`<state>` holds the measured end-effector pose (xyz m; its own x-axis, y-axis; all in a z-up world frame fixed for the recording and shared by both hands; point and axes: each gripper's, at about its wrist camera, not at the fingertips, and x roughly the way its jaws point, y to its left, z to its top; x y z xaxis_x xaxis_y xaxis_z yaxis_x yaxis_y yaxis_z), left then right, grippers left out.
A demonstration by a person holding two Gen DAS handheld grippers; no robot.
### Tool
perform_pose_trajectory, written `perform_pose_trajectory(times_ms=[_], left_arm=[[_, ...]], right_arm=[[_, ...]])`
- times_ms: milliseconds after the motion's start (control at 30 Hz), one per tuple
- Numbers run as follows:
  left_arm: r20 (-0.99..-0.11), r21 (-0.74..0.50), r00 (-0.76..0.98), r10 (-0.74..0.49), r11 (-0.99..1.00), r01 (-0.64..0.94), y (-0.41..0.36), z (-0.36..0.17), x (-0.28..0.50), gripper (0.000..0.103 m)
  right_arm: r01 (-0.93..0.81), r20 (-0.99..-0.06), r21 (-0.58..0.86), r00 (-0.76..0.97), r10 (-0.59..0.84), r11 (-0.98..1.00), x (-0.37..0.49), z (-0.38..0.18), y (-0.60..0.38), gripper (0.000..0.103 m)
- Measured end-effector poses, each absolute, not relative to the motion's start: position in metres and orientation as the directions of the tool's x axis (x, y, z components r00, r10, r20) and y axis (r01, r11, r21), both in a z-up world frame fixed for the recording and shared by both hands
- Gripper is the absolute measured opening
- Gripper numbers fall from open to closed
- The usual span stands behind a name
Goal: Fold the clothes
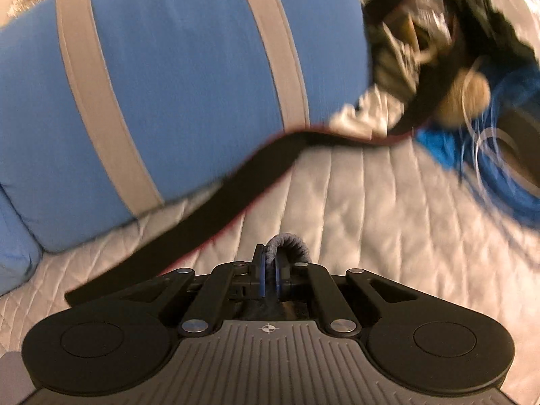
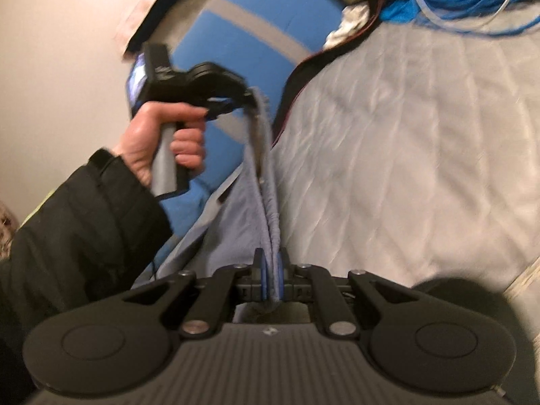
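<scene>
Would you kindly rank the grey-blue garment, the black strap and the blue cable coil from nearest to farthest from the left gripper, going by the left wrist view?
1. Grey-blue garment: pinched in the left gripper jaws.
2. Black strap: just left, slanting across the quilted bed cover.
3. Blue cable coil: far right, at the cover's edge.

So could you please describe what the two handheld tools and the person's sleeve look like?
Both tools are matte black, with two round discs on a ribbed grey base, silver rivets on the linkage arms and blue pads on the fingers. The left tool has a grey handle; the right tool looks the same up close. The sleeve is black and padded.
</scene>
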<state>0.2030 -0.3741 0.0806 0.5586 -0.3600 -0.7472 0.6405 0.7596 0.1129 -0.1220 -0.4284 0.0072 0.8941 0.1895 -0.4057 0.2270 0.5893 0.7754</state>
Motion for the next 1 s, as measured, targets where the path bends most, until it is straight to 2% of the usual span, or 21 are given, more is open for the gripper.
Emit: perform_pose_trajectory(times_ms=[67,367,567,833,933,1000], left_arm=[[-0.726,0.087,0.572,-0.381,0.774,0.627,-0.388,0.091,0.204,0.005],[-0.645,0.109,0.624,-0.440,0.756,0.646,-0.471,0.097,0.188,0.005],[-0.620,0.132,0.631,-0.466,0.732,0.669,-0.513,0.081,0.187,0.005],[-0.681,0.219,0.616,-0.397,0.692,0.688,-0.555,0.012,0.205,0.005],[-0.726,0.198,0.582,-0.368,0.698,0.688,-0.560,-0.005,0.216,0.007],[-0.747,0.188,0.562,-0.356,0.697,0.692,-0.563,-0.009,0.220,0.007]], right_arm=[[0.254,-0.416,0.757,0.898,0.145,0.602,-0.125,0.010,-0.447,0.006],[0.409,-0.487,0.702,0.873,-0.026,0.583,-0.132,0.009,-0.527,0.006],[0.463,-0.522,0.675,0.850,-0.072,0.574,-0.126,0.002,-0.553,0.006],[0.519,-0.579,0.647,0.811,-0.083,0.558,-0.110,-0.019,-0.562,0.006],[0.535,-0.602,0.626,0.794,-0.085,0.567,-0.105,-0.023,-0.562,0.007],[0.543,-0.615,0.610,0.783,-0.087,0.577,-0.102,-0.023,-0.562,0.011]])
